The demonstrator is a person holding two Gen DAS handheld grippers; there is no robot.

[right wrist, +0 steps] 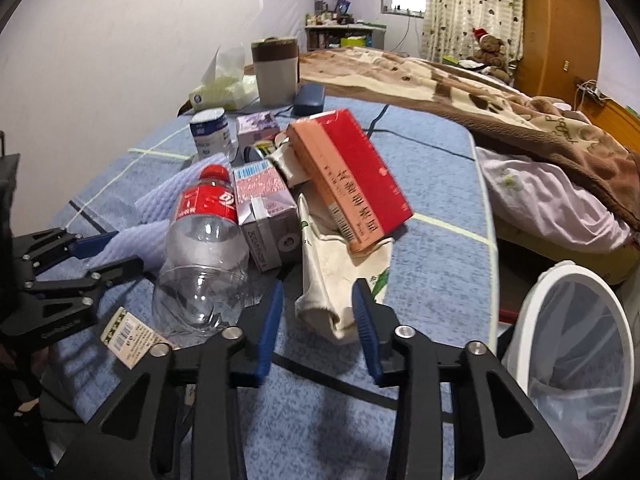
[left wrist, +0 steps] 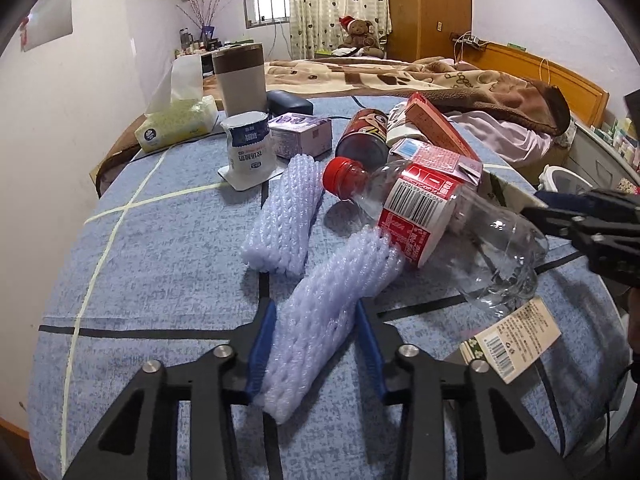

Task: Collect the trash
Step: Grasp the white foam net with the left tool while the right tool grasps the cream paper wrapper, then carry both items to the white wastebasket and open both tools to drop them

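1. Left wrist view: the left tongs (left wrist: 314, 344) are narrowing on the near foam net sleeve (left wrist: 320, 320), blue pads touching both its flanks. Soft foam may be squashing and slipping out on the lift.
2. The sleeve's far end is lying against the clear bottle (left wrist: 440, 220), which could be rolling off the bench (left wrist: 140, 260).
3. Right wrist view: the right tongs (right wrist: 318, 320) are narrow around the cream paper bag (right wrist: 332, 280), apparently pinching it. The red box (right wrist: 360, 184) is resting on the bag; pulling may be toppling it.
4. The white bin (right wrist: 576, 320) is waiting beside the bench, right.
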